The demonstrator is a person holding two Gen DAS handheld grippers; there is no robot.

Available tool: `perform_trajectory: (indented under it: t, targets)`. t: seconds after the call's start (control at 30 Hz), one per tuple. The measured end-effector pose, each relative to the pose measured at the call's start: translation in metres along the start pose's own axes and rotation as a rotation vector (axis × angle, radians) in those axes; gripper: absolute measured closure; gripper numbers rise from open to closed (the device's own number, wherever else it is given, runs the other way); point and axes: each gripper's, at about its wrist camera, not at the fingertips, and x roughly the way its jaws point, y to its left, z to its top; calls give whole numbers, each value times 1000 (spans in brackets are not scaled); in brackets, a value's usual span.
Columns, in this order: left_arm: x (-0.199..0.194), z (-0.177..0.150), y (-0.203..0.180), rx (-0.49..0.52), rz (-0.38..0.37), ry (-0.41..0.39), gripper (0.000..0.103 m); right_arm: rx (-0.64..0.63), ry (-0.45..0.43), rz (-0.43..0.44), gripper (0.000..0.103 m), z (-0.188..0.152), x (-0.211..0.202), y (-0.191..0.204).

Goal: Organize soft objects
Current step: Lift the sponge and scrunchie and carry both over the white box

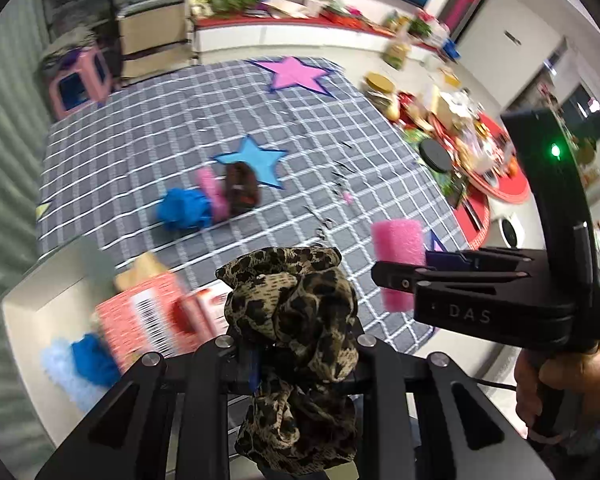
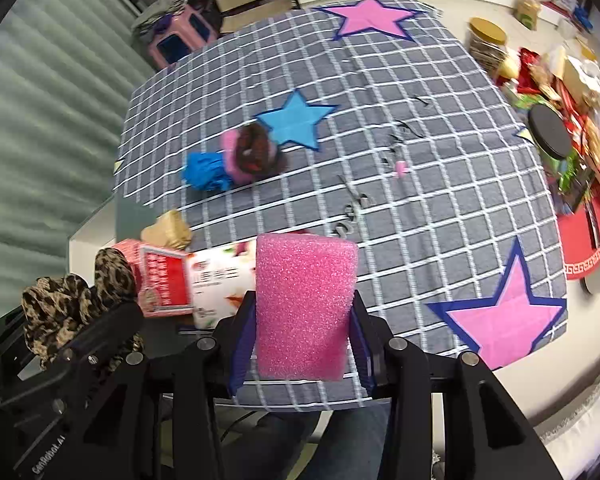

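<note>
My left gripper (image 1: 296,344) is shut on a leopard-print fabric scrunchie (image 1: 296,320), held above the near table edge; the same scrunchie (image 2: 72,304) shows at the left of the right wrist view. My right gripper (image 2: 304,320) is shut on a pink foam block (image 2: 304,308), its blue pads pressing both sides; the block (image 1: 398,244) also appears at the right in the left wrist view. On the grey checked cloth (image 1: 340,128) lie a blue fluffy item (image 1: 184,208), a pink sponge (image 1: 212,192) and a dark brown soft item (image 1: 242,188), clustered by a blue star.
A white tray (image 1: 40,312) at the near left holds red-and-white boxes (image 1: 148,320) and blue and pale fluffy items (image 1: 88,364). Small dark clips (image 2: 356,204) lie scattered on the cloth. A cluttered red round table (image 1: 500,184) stands to the right. A pink stool (image 1: 80,80) stands far left.
</note>
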Motion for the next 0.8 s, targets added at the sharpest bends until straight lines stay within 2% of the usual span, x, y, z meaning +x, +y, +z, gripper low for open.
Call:
perform_trajectory:
  t: [0.17, 0.3, 0.53, 0.8]
  targets:
    - [-29, -16, 34, -71, 49, -62, 76, -71, -6, 6, 59, -3, 0, 36]
    - [-44, -34, 63, -137, 83, -81, 76, -126, 0, 10, 59, -5, 1, 64]
    - [-63, -65, 105, -227, 135, -86, 76, -216, -9, 15, 59, -8, -2, 107]
    - [-65, -89, 137, -312, 165, -75, 76, -308, -13, 21, 59, -7, -2, 149]
